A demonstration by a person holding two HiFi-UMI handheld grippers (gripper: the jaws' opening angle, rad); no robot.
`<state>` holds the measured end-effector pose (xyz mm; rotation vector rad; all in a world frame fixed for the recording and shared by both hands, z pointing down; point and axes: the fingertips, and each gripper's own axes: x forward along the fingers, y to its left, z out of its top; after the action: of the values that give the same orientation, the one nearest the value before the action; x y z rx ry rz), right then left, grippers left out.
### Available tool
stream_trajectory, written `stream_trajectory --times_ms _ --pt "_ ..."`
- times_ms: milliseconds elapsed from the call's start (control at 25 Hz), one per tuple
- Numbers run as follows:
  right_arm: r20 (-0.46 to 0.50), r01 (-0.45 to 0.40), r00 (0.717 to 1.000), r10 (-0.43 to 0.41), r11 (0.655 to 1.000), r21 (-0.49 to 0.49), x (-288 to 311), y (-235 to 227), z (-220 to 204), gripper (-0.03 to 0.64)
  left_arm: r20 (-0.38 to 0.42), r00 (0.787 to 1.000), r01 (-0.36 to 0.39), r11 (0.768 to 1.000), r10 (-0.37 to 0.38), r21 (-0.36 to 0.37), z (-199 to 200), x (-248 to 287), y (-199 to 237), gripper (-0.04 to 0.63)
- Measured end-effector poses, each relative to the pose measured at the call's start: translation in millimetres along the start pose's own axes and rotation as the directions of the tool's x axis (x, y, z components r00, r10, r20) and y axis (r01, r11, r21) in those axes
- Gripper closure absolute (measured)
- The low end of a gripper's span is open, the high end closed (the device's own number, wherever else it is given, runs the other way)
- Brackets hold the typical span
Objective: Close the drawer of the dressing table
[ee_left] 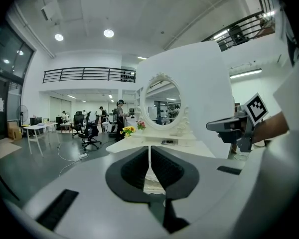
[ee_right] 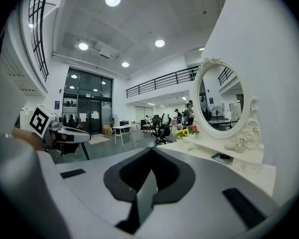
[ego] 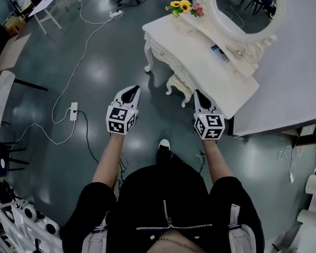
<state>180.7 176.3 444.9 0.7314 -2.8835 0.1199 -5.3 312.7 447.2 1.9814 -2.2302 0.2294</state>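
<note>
The white dressing table (ego: 210, 73) with its oval mirror (ego: 242, 4) stands ahead and to the right, against a white panel. Its carved drawer front (ego: 166, 54) faces me; I cannot tell how far a drawer stands out. My left gripper (ego: 130, 90) is held over the floor, left of the table, jaws shut and empty. My right gripper (ego: 199, 95) hovers at the table's near corner, also shut on nothing. In the left gripper view the left gripper (ee_left: 150, 149) points at the table (ee_left: 139, 142). The right gripper (ee_right: 151, 153) has the tabletop (ee_right: 204, 151) to its right.
Yellow flowers (ego: 181, 6) and a small dark flat item (ego: 218, 51) sit on the tabletop. A power strip (ego: 73, 111) and white cables lie on the floor to the left. Office chairs and a desk (ego: 50, 1) stand further back, with people among them (ee_left: 120, 114).
</note>
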Motion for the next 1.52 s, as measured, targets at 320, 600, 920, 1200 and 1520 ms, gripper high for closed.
stream_trajectory --times_ms 320,600,920,1200,1520 --pt "0.014 -0.024 1.000 0.024 1.000 -0.009 90 -63 25 0.611 0.011 1.000 -0.017 1.000 0.017 -0.011 30 98 34 0.565" --pt "0.017 -0.004 1.000 0.005 1.000 -0.022 134 -103 35 0.611 0.007 1.000 0.011 1.000 -0.011 -0.017 42 166 49 0.565" --pt "0.002 0.069 0.998 -0.069 0.998 -0.007 174 -153 33 0.611 -0.002 0.995 0.099 0.995 -0.099 0.004 52 255 62 0.565" --pt "-0.004 0.185 0.983 -0.185 0.983 0.017 227 -200 43 0.611 -0.028 0.974 0.226 0.973 -0.225 0.043 66 361 87 0.565" --pt "-0.032 0.380 0.925 -0.379 0.922 0.068 292 -267 70 0.611 -0.051 0.901 0.435 0.893 -0.432 0.118 117 499 100 0.565"
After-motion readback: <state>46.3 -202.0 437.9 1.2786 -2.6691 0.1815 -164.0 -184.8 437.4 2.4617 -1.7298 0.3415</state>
